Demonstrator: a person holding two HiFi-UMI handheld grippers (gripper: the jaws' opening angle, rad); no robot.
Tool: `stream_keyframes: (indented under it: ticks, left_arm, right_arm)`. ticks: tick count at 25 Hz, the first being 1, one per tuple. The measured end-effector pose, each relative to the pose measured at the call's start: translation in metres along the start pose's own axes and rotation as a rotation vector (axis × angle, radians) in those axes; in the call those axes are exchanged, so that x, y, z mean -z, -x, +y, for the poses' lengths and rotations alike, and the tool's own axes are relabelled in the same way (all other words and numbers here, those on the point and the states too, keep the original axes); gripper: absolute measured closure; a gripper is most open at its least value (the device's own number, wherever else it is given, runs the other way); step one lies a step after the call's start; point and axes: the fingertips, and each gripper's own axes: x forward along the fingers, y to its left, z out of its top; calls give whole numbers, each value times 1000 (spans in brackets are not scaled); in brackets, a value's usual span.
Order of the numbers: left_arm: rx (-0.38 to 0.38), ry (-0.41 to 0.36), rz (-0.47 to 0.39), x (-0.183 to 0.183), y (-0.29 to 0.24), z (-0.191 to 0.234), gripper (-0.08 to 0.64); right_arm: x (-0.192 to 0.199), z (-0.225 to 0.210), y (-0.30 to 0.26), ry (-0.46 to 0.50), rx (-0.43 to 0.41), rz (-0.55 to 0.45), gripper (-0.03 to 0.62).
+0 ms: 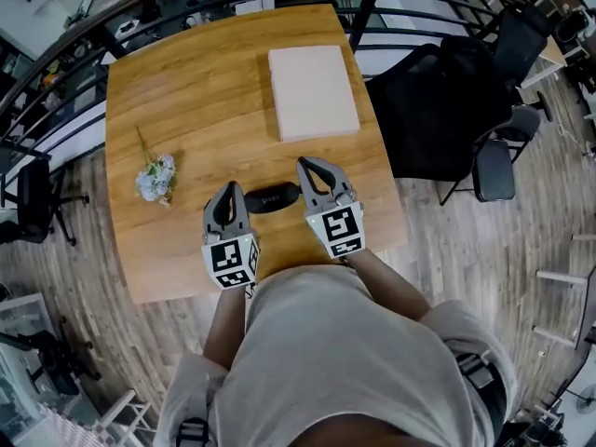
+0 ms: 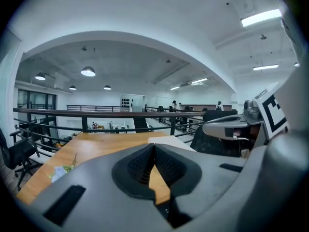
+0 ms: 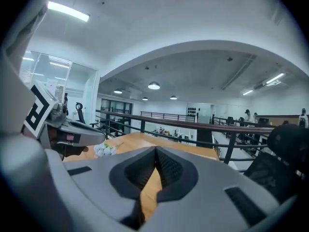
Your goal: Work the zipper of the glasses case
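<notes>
A dark, oblong glasses case [image 1: 272, 197] lies flat on the wooden surface [image 1: 196, 91], close to the near edge, with its long side running left to right. The left gripper [image 1: 226, 190] sits just left of the case and the right gripper [image 1: 309, 165] just right of it, so the case lies between them. From the head view I cannot tell whether either one touches it.

In the left gripper view, the left gripper's fingers [image 2: 137, 166] are pressed together at the tips with nothing between them. Only bare wood shows through the narrow gap below the point where they meet. In the right gripper view, the right gripper's fingers [image 3: 140, 170] are also pressed together at the tips and pinch nothing, again with only wood in the gap. Both grippers point across the surface and away from the person [image 1: 345, 361], tilted slightly downward.

Farther back, toward the far right of the surface, a pale flat rectangular block [image 1: 314, 92] lies well apart from the case. A small bunch of white flowers [image 1: 155, 178] lies near the left edge, to the left of the left gripper. A black chair [image 1: 438, 110] stands beside the surface on the right. A dark metal railing [image 1: 56, 40] curves around the far side.
</notes>
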Motion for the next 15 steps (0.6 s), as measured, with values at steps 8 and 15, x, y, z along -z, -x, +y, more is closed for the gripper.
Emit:
stream_keyframes:
  ticks: [8,15]
  left_arm:
    - [4,-28,-159,-65,16,-10,535]
    - [0,-75,-167,-69,19,-17,535]
  right_arm:
    - [-54,-10,26,-11,30,-131,568]
    - [-55,-17,34,-10,52,-144,568]
